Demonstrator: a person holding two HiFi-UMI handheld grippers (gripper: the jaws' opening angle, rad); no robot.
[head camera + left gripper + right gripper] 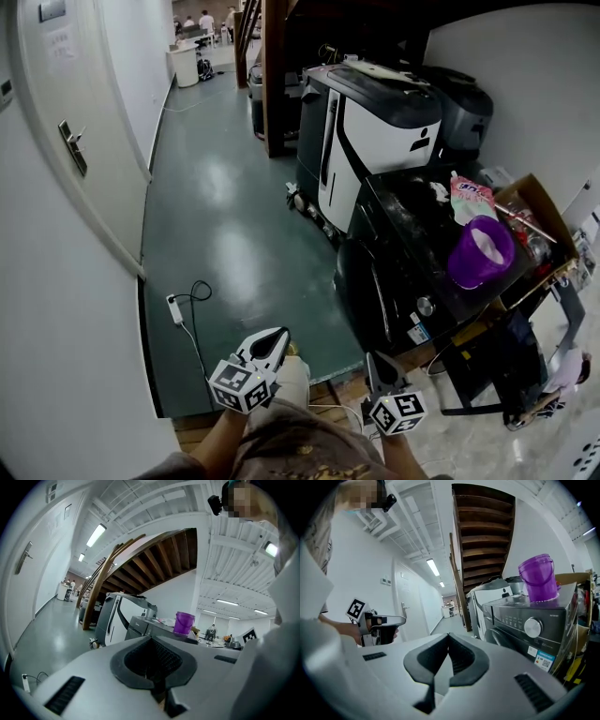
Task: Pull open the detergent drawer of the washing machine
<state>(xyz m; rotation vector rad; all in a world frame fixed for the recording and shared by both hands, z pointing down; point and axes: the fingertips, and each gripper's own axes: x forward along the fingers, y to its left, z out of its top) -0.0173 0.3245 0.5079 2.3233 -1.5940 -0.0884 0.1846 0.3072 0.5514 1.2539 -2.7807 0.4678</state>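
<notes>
The dark washing machine (398, 272) stands at the right with its front facing the green floor. Its control panel with a round knob (533, 626) shows in the right gripper view, and the drawer front at the panel's left end (496, 615) sits flush. A purple bucket (480, 251) rests on top. My left gripper (278, 335) is shut and empty, a good way short of the machine (139, 626). My right gripper (373, 362) is beside it, its jaws meeting at the tip (449, 636), nothing held. The left gripper (382, 623) also shows in the right gripper view.
A white-and-black machine (375, 131) stands beyond the washer. An open cardboard box (542, 208) sits to its right. A power strip with cable (175, 309) lies on the floor. A door with a handle (73, 146) is on the left wall. A wooden staircase (274, 75) rises behind.
</notes>
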